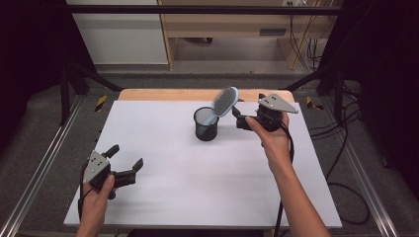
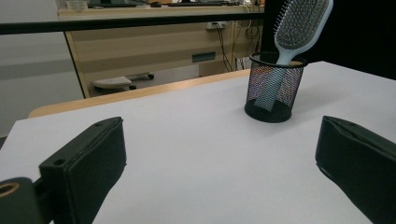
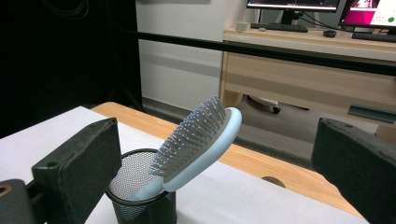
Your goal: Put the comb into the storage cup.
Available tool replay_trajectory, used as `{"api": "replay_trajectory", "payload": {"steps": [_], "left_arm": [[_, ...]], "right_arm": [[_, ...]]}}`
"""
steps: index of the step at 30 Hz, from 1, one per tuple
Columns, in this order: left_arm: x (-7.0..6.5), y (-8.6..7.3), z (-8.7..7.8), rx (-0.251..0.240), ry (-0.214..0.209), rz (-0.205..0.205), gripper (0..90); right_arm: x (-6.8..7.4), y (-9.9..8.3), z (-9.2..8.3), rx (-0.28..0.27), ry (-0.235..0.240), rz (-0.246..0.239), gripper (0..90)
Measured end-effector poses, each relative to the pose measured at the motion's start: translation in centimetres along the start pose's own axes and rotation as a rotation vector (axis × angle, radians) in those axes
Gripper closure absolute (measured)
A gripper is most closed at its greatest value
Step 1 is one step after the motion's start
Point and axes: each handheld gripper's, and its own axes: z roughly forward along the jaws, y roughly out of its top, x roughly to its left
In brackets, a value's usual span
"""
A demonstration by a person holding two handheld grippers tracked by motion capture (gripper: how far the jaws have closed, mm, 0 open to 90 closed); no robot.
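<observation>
A light blue hairbrush (image 1: 225,102) stands handle-down in a black mesh cup (image 1: 206,124) at the back middle of the white table (image 1: 197,187), its bristled head leaning out to the right. My right gripper (image 1: 238,118) hovers just right of the cup, open, jaws toward the brush head. In the right gripper view the hairbrush (image 3: 201,140) leans out of the cup (image 3: 140,205) between the wide jaws of my right gripper (image 3: 217,156), touching neither. My left gripper (image 1: 127,156) rests open at the front left. The left gripper view shows its jaws (image 2: 219,168) apart, with the cup (image 2: 275,88) and brush (image 2: 299,23) far ahead.
A wooden strip (image 1: 163,94) runs along the table's back edge. Black frame posts (image 1: 66,89) stand at the sides. Cables (image 1: 346,148) hang off the right edge. A desk with monitors (image 3: 299,7) stands beyond the table.
</observation>
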Motion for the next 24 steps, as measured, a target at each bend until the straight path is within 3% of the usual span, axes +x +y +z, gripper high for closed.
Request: {"api": "replay_trajectory", "payload": {"steps": [5,8,12,17,24], "left_arm": [[0.3,0.0,-0.4,0.002,0.009,0.006,2.0],[0.3,0.1,-0.5,0.009,0.032,0.039,2.2],[0.5,0.1,-0.8,0.003,0.023,0.010,1.7],[0.9,0.0,-1.7,0.009,0.033,0.027,1.7],[1.8,-0.1,-2.5,-0.009,0.050,-0.013,1.7]], "right_arm": [[-0.2,0.0,-0.5,-0.010,0.002,-0.003,1.5],[-0.3,0.1,-0.7,-0.011,0.004,-0.002,1.6],[-0.5,0.0,-1.1,-0.013,0.001,-0.002,1.6],[-0.8,-0.2,-1.4,-0.011,-0.005,-0.005,1.5],[-1.1,-0.3,-1.9,-0.014,-0.015,-0.007,1.7]]}}
